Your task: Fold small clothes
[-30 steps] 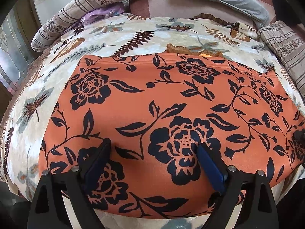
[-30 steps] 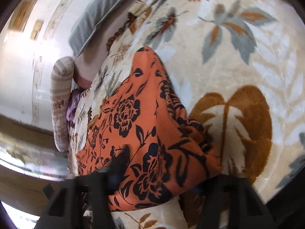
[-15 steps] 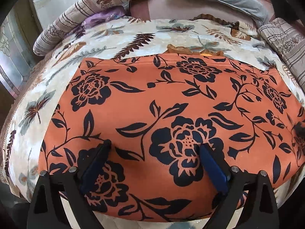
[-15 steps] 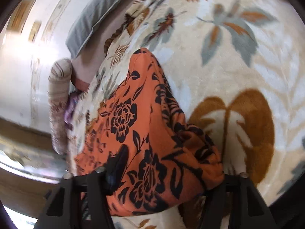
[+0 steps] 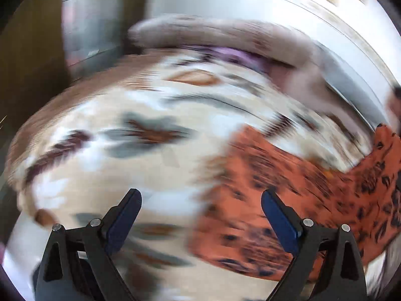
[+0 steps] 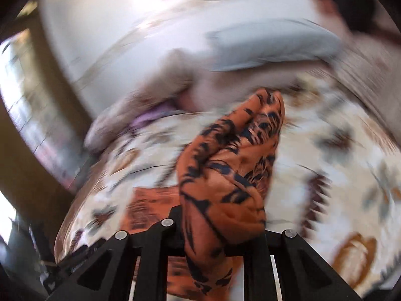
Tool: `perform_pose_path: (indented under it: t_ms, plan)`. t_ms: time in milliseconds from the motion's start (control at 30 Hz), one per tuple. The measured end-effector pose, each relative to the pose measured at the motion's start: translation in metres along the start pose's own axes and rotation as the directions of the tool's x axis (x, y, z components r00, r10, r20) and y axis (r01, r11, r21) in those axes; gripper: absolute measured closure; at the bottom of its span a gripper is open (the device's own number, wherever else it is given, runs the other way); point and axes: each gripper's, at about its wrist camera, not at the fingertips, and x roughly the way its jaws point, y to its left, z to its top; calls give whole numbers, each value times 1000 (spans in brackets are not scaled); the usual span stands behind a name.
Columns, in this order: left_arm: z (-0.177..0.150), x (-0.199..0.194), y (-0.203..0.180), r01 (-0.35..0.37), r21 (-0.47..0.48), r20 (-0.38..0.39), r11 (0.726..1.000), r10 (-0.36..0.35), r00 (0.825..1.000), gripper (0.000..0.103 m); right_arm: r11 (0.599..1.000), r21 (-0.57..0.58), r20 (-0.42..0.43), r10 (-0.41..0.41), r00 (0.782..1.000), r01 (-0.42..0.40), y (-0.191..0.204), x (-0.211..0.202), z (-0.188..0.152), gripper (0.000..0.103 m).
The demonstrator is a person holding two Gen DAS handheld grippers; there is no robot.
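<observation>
The orange garment with black flowers [image 5: 263, 180] lies blurred on the leaf-patterned blanket [image 5: 125, 150], to the right in the left wrist view. My left gripper [image 5: 200, 195] hangs open above the garment's left edge, its left finger over bare blanket, and nothing is between its blue pads [image 5: 278, 215]. In the right wrist view a bunched end of the garment [image 6: 225, 175] stands up between the jaws of my right gripper [image 6: 220, 225], which are closing on it. The cloth hides the pads. This bunch is lifted off the blanket [image 6: 325, 163].
A striped bolster [image 5: 213, 32] and a purple cloth [image 5: 233, 52] lie along the bed's far side. A grey pillow [image 6: 270, 42] rests against the white wall. Dark wooden furniture [image 5: 30, 62] stands to the left of the bed. Both views are smeared by motion.
The left gripper has swung left and rolled, so the garment now sits to its right instead of filling the view. The right gripper has rolled and risen, pulling up a bunch of the garment.
</observation>
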Motion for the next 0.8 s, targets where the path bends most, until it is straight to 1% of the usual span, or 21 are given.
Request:
perform_pose_path:
  t_ms: [33, 67, 100, 133, 167, 233, 267, 300, 333, 367, 400, 433, 467, 533, 600, 633, 667, 733, 767, 800]
  plan:
    - [3, -1, 17, -13, -32, 0, 999, 13, 1000, 6, 998, -62, -32, 26, 999, -28, 31, 16, -4, 85]
    - [3, 0, 26, -23, -50, -2, 999, 23, 1000, 6, 995, -92, -54, 37, 998, -42, 47, 26, -9, 85]
    - [4, 1, 42, -43, -78, -8, 996, 42, 999, 6, 989, -130, -97, 52, 994, -64, 71, 45, -19, 85]
    - [4, 2, 52, -51, -92, -12, 994, 50, 999, 6, 982, -171, -173, 56, 983, -86, 93, 71, -33, 85]
    - [2, 1, 60, -56, -101, -15, 993, 54, 998, 6, 977, -190, -226, 57, 972, -101, 105, 89, -46, 85]
    - [0, 4, 72, -65, -121, -29, 990, 62, 998, 6, 973, -199, -308, 50, 950, -116, 121, 128, -76, 83]
    - [0, 6, 77, -61, -123, -37, 991, 57, 998, 6, 970, -216, -369, 22, 929, -109, 126, 149, -93, 80]
    - [0, 6, 78, -55, -120, -41, 991, 51, 998, 6, 962, -255, -358, 0, 934, -98, 132, 155, -103, 78]
    - [1, 5, 78, -50, -116, -40, 992, 45, 998, 6, 951, -294, -309, 2, 951, -97, 138, 148, -104, 66]
    - [2, 3, 78, -43, -116, -34, 992, 40, 999, 6, 945, -303, -298, 24, 954, -119, 140, 144, -103, 54]
    - [4, 4, 77, -39, -117, -33, 992, 35, 999, 6, 942, -285, -319, 81, 944, -177, 140, 141, -100, 27]
    - [7, 4, 75, -24, -121, -36, 992, 20, 999, 6, 943, -260, -330, 116, 937, -208, 138, 138, -98, 24]
    - [10, 3, 75, -11, -122, -35, 992, 7, 999, 6, 945, -239, -331, 135, 934, -222, 135, 135, -97, 24]
    - [14, 0, 67, 30, -119, -40, 992, -35, 999, 6, 946, -149, -335, 226, 915, -288, 122, 126, -95, 24]
    - [15, -4, 57, 76, -102, -52, 992, -82, 995, 6, 946, -82, -308, 275, 911, -313, 106, 103, -97, 24]
    - [15, -8, 48, 104, -83, -57, 991, -109, 992, 6, 946, -51, -285, 292, 913, -319, 94, 93, -96, 24]
    - [14, -11, 39, 130, -65, -60, 989, -134, 989, 6, 947, -34, -266, 299, 916, -319, 90, 90, -97, 24]
    - [11, -13, 19, 187, -22, -79, 982, -188, 979, 6, 951, 15, -220, 305, 927, -310, 68, 73, -96, 24]
    - [10, -13, 11, 203, -6, -88, 979, -203, 975, 6, 952, 45, -199, 304, 932, -301, 53, 65, -95, 24]
    - [5, -8, -3, 219, 35, -108, 975, -214, 971, 6, 954, 61, -189, 300, 935, -293, 44, 59, -93, 24]
